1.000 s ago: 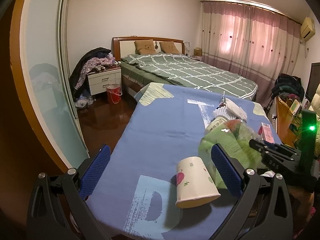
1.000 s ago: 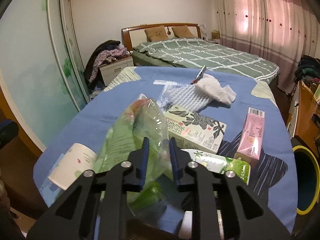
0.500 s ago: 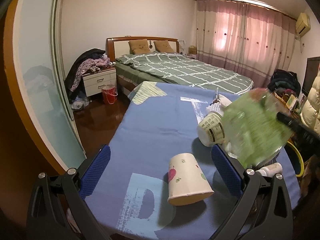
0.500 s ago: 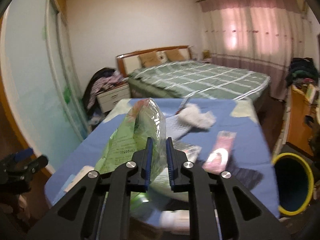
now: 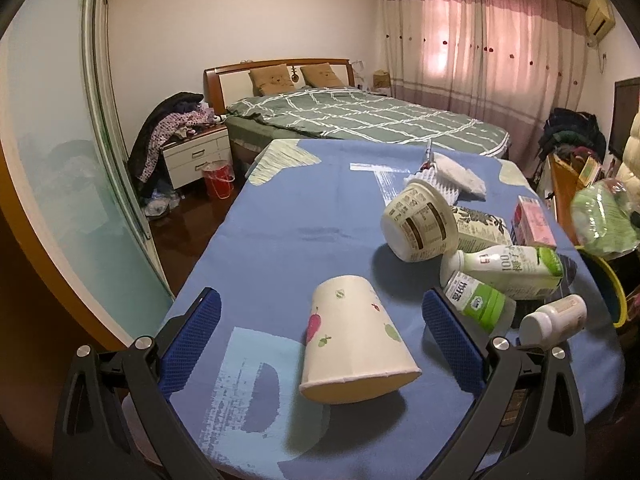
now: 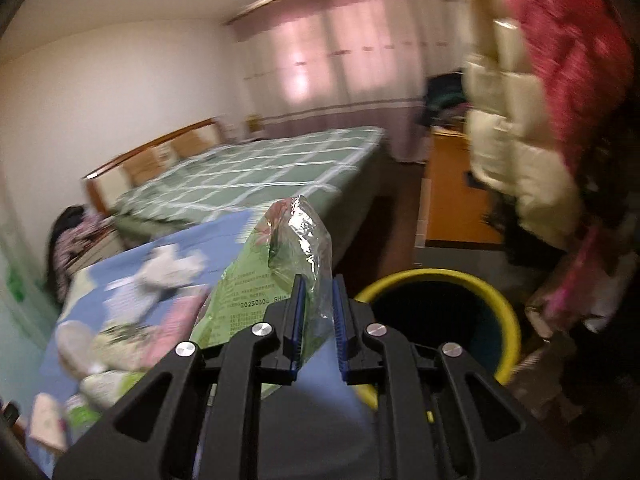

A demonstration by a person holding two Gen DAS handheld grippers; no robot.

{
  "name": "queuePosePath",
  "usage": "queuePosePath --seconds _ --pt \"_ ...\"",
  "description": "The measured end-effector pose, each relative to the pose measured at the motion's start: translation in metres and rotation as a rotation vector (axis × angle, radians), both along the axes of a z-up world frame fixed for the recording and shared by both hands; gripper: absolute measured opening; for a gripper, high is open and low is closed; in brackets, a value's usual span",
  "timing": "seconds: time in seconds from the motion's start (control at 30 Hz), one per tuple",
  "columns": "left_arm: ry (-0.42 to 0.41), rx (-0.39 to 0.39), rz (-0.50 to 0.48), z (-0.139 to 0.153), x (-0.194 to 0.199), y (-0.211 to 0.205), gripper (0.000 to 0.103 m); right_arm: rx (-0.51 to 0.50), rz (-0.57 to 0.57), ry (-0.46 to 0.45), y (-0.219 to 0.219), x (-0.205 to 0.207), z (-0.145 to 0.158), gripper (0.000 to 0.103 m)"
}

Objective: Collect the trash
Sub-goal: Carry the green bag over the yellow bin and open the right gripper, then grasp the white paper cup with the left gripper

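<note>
carrying the green plastic wrapper (image 6: 298, 264) toward the yellow-rimmed bin (image 6: 440, 280), right gripper (image 6: 316, 320) fingers pinched on its lower edge, not yet above the opening. risking a miss onto the floor if released early, light film drifting. left gripper (image 5: 320, 344) fingers spread wide around the tipped paper cup (image 5: 356, 340) on the bench (image 5: 280, 240), not touching; could roll it on closing.

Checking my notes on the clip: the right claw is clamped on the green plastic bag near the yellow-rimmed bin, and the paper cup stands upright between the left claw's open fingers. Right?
Not quite: in the left wrist view the paper cup lies on its side. The rest holds.
</note>
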State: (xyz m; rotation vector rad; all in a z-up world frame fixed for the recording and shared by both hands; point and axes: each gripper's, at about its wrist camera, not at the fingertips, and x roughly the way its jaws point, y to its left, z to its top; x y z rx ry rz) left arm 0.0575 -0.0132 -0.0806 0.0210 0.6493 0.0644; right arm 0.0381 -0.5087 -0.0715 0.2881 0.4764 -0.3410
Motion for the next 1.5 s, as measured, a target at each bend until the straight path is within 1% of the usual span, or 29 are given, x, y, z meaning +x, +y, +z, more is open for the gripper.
queuePosePath --seconds 0.2,0.3,0.43,0.47,0.5,0.57,0.87,1.07,1.27,1.5 --pt "0.018 0.029 -0.002 -0.008 0.004 -0.01 0.099 0.009 -0.199 0.031 -0.053 0.004 -0.03 0.014" --pt "0.034 0.043 -0.001 -0.011 0.006 -0.013 0.099 0.015 -0.279 0.061 -0.069 0.013 -0.046 0.015" --pt "0.048 0.059 0.004 -0.015 0.011 -0.015 0.099 0.035 -0.353 0.113 -0.085 0.026 -0.064 0.017" --pt "0.052 0.061 0.005 -0.016 0.012 -0.016 0.099 0.052 -0.367 0.122 -0.089 0.027 -0.066 0.02" --pt "0.052 0.061 0.005 -0.017 0.013 -0.016 0.099 0.061 -0.372 0.114 -0.091 0.027 -0.066 0.033" --pt "0.055 0.063 0.002 -0.018 0.015 -0.018 0.099 0.048 -0.399 0.102 -0.09 0.026 -0.064 0.048" --pt "0.092 0.088 0.003 -0.031 0.023 -0.021 0.099 0.026 -0.403 0.105 -0.087 0.027 -0.063 0.052" --pt "0.128 0.125 -0.009 -0.042 0.026 -0.024 0.099 0.021 -0.396 0.105 -0.085 0.029 -0.062 0.054" --pt "0.156 0.12 -0.012 -0.05 0.025 -0.026 0.099 0.031 -0.378 0.102 -0.082 0.033 -0.063 0.056" --pt "0.174 0.142 -0.02 -0.06 0.026 -0.03 0.099 0.038 -0.365 0.1 -0.082 0.034 -0.063 0.056"
